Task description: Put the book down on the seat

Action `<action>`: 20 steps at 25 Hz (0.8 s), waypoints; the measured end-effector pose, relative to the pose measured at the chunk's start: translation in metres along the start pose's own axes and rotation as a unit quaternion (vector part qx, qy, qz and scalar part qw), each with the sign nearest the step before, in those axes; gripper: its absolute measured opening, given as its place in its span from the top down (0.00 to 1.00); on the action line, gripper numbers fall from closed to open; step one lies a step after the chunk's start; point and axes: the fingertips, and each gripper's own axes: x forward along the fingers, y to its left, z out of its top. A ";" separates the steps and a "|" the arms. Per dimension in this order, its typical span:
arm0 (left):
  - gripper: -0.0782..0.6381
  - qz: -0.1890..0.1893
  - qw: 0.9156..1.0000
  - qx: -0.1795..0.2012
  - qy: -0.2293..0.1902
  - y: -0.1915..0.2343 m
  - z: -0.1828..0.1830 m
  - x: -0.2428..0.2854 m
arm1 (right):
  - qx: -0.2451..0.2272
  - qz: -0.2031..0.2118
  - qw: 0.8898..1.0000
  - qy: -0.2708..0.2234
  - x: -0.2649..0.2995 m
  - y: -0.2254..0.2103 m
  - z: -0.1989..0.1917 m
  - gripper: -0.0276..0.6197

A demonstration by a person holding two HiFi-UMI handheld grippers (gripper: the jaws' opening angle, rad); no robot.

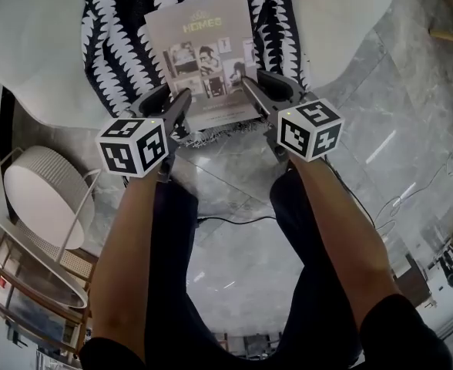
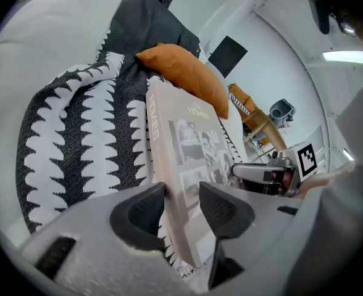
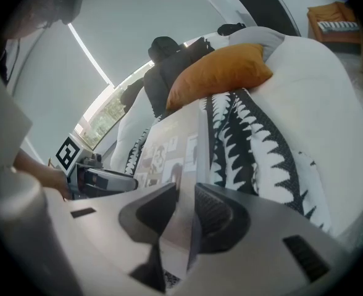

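Over the black-and-white throw (image 1: 111, 45) on the white seat (image 1: 34, 37), the book (image 1: 207, 52) is pinched at its near corners by the left gripper (image 1: 172, 97) and the right gripper (image 1: 257, 82), and is probably best lowered level until flat on the throw before either lets go.

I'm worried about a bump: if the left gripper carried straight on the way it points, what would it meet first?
Probably the black-and-white throw on the seat, just beyond the book that the left gripper holds; depth is unclear.
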 end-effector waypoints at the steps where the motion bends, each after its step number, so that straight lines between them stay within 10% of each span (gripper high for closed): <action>1: 0.63 0.000 1.000 -0.002 -0.001 0.001 0.000 0.000 | 0.000 0.000 1.000 -0.001 0.000 0.001 0.000 0.79; 20: 0.63 0.004 0.999 0.006 -0.051 -0.022 0.032 -0.051 | -0.024 -0.023 0.999 -0.017 -0.048 0.012 0.044 0.79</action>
